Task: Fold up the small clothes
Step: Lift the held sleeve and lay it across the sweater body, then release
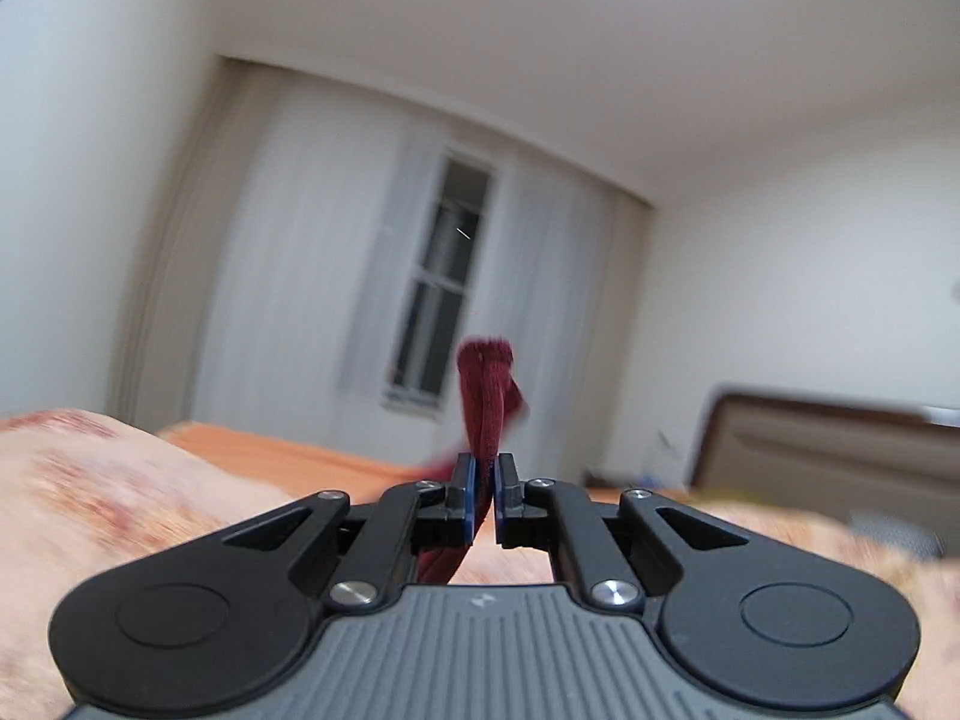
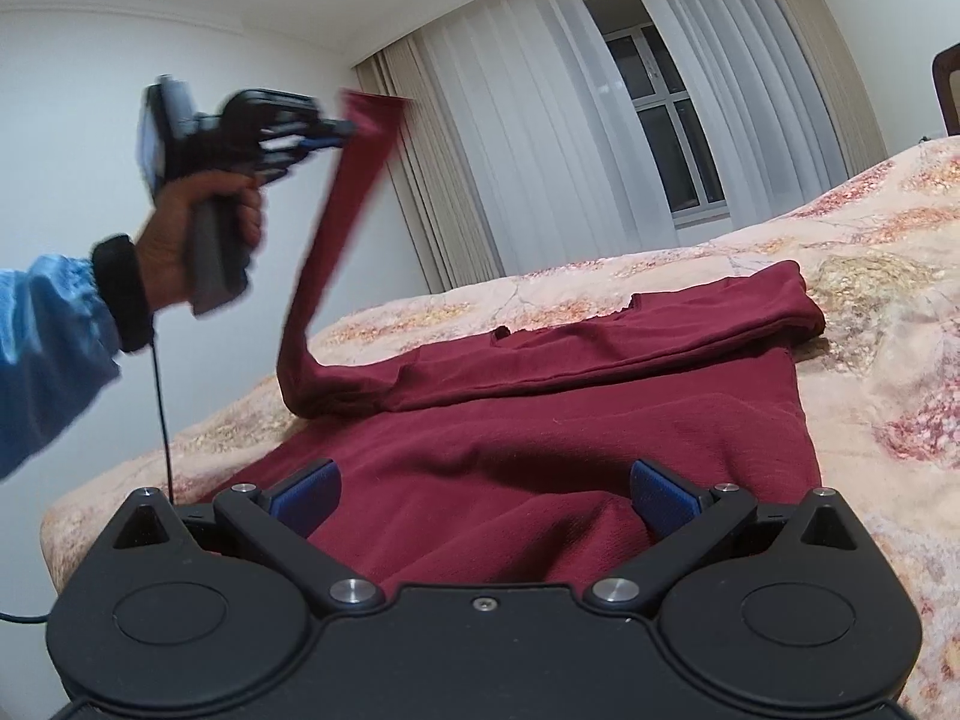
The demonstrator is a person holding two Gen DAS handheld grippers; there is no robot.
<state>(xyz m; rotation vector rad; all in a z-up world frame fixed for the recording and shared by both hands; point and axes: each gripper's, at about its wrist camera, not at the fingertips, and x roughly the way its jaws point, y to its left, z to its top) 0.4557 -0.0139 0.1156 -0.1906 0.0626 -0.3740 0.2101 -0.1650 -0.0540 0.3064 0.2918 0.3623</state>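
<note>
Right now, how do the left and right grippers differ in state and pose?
The left gripper is shut on the maroon sleeve; the right gripper is open and holds nothing. The left gripper is raised well above the bed, stretching the sleeve upward; the right gripper sits low over the maroon shirt's body, with its fingers spread either side of the fabric. Both have black linkages and blue finger pads.

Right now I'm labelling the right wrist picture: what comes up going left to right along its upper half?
Blue sleeve → hand → left gripper → lifted red sleeve → curtain → window.
</note>
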